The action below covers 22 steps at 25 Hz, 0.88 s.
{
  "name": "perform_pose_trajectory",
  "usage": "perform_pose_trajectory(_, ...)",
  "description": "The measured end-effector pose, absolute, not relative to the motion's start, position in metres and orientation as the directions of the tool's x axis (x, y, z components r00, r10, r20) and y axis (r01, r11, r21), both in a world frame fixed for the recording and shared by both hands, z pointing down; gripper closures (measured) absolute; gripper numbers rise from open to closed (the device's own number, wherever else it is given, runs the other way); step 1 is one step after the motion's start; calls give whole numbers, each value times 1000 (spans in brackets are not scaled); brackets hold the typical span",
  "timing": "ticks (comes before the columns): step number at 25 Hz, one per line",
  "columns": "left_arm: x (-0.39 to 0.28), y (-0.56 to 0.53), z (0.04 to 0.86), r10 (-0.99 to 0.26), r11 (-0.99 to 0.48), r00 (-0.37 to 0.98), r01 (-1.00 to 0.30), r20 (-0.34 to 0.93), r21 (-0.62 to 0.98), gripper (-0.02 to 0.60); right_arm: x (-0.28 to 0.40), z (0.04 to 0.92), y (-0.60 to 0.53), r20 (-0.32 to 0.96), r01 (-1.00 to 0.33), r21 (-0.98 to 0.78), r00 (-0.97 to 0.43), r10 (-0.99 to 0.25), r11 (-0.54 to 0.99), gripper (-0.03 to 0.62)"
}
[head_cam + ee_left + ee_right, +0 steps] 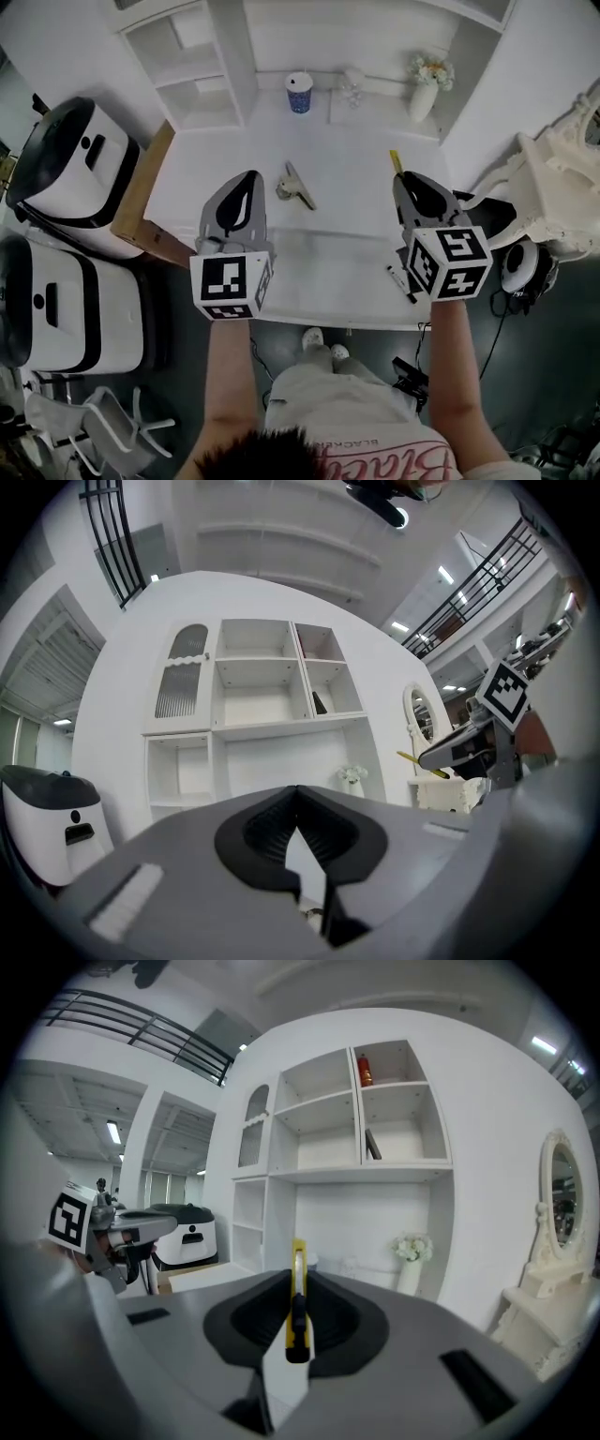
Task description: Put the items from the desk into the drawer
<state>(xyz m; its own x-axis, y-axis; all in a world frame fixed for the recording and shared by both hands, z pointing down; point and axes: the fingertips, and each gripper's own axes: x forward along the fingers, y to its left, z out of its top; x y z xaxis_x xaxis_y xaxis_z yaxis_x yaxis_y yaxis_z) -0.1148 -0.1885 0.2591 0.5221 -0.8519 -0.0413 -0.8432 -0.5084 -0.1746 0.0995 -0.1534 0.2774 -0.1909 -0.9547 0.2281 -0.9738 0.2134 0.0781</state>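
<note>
Right gripper view shows our right gripper (297, 1271) with its jaws clamped on a yellow utility knife (297, 1302), which stands edge-on and points forward past the tips. Left gripper view shows our left gripper (299, 797) with its jaws pressed together and nothing between them. Head view shows both grippers above the white desk (347, 248). A metal clip (295, 186) lies between them, and a black pen (401, 283) lies at the near edge.

White desk (347, 248): smooth matt top, bare wood side edge. The utility knife (297, 1269) is glossy yellow plastic w/ black slider. Shells of left gripper (298, 803) & right gripper (296, 1288): matt grey plastic, black ribbed lining. The clip (296, 185) looks dull metal. The vase (422, 101) is glossy white.
</note>
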Motion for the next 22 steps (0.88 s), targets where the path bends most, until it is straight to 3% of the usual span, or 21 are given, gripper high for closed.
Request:
perform_pose_trajectory(14,-98,-154,320,-839,-544,538,-831,78,-119,574,108,392,-91,431,-982,-62,-186,-883,177,536)
perform_pose_trajectory(22,-100,-152,346,-831,-554,539,-824,140,-120,574,103,478,-76,602,-981,-110,-193,-775,159,536)
